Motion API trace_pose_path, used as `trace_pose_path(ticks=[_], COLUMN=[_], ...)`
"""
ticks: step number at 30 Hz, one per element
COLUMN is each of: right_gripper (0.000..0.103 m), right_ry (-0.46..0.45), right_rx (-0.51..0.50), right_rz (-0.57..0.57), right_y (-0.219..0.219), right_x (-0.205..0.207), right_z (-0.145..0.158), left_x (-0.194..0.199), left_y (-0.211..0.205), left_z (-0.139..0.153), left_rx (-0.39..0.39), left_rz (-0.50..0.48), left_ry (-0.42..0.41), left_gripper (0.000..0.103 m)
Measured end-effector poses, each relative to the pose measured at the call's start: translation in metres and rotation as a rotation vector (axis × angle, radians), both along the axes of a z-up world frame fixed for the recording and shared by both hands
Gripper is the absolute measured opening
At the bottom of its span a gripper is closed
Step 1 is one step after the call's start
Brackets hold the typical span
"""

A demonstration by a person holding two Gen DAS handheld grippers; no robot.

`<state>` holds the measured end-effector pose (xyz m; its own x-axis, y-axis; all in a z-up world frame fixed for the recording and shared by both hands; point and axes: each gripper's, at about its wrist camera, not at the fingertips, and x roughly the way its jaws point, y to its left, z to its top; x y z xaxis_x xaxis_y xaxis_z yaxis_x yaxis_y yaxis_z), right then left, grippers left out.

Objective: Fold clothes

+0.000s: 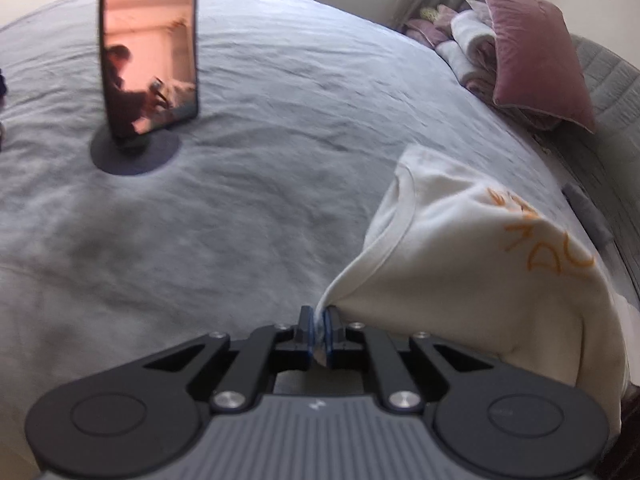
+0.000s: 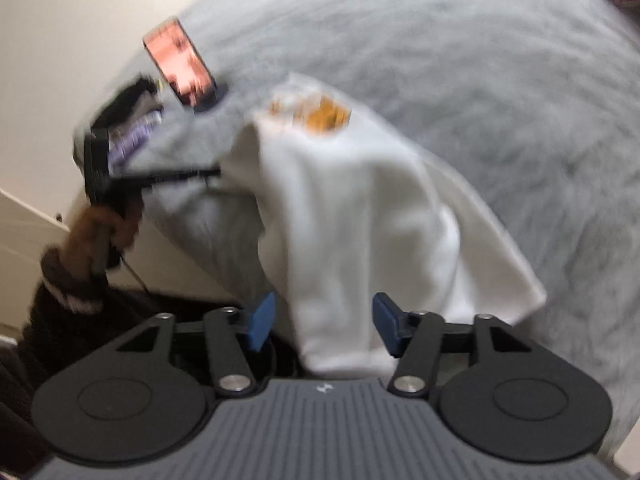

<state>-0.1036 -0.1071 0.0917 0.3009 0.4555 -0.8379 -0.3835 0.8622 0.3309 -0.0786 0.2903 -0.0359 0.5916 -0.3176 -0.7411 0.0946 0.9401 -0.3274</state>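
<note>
A white T-shirt [image 1: 460, 264] with orange lettering hangs lifted over the grey bed [image 1: 240, 220]. My left gripper [image 1: 319, 314] is shut on a bunched bit of its edge near the neckline. In the right wrist view the same shirt [image 2: 340, 200] drapes down between the blue pads of my right gripper [image 2: 324, 316]. Those jaws stand apart and the left pad is clear of the cloth. The left gripper [image 2: 216, 172] shows there too, held by a person's hand [image 2: 96, 232] and pinching the shirt's far corner.
A phone on a round stand [image 1: 148, 48] stands on the bed to the left. Pink pillows and folded blankets [image 1: 536, 60] are stacked at the far right. A dark and purple pile of clothes [image 2: 132, 128] lies by the phone [image 2: 180, 64].
</note>
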Motion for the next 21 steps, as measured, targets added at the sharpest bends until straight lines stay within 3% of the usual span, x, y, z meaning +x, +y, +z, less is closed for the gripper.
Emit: trace_pose_path(ticks=[6,21], right_gripper=[0.062,0.062], right_ry=[-0.071,-0.034], right_rx=[0.043,0.022], right_rz=[-0.077,-0.067], right_y=[0.002,0.088], right_x=[0.054,0.161], right_z=[-0.008,-0.061], left_x=[0.006,0.013], left_y=[-0.008,-0.028], left_z=[0.003,0.006], left_rx=[0.044,0.167], left_rz=[0.008,0.013], left_ry=[-0.004,-0.004], left_gripper=[0.005,0.006])
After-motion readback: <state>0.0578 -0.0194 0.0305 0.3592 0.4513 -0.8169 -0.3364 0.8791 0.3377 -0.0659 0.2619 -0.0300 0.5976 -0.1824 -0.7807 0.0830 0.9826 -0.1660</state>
